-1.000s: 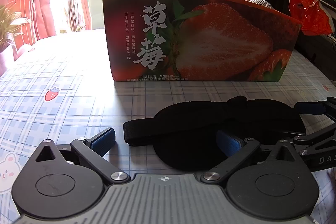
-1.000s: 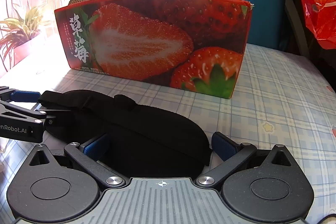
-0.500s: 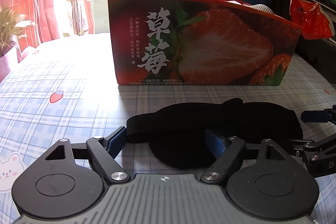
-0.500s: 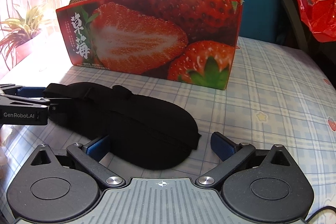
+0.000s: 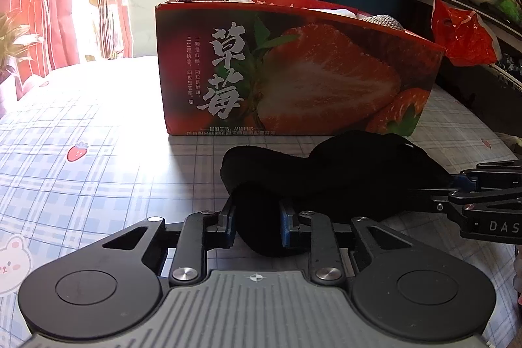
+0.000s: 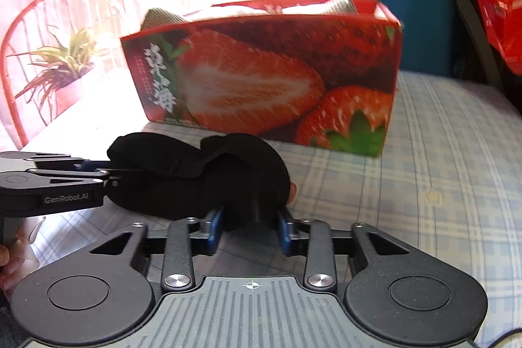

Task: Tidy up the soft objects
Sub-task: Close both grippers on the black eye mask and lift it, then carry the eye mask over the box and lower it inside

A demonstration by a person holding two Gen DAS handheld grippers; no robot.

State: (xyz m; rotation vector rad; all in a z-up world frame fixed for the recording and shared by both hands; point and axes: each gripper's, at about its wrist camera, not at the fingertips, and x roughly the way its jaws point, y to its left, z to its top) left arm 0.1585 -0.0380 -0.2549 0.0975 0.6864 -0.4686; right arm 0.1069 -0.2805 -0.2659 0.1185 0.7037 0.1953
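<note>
The left gripper and right gripper are closing on opposite ends of the black eye mask, bunched on the tablecloth before the strawberry box. Both ends should be pinched firmly before lifting. Earlier, the mask lay flat between wide-open jaws.

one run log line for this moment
left gripper: closing on black fabric eye mask | right gripper: closing on it
</note>
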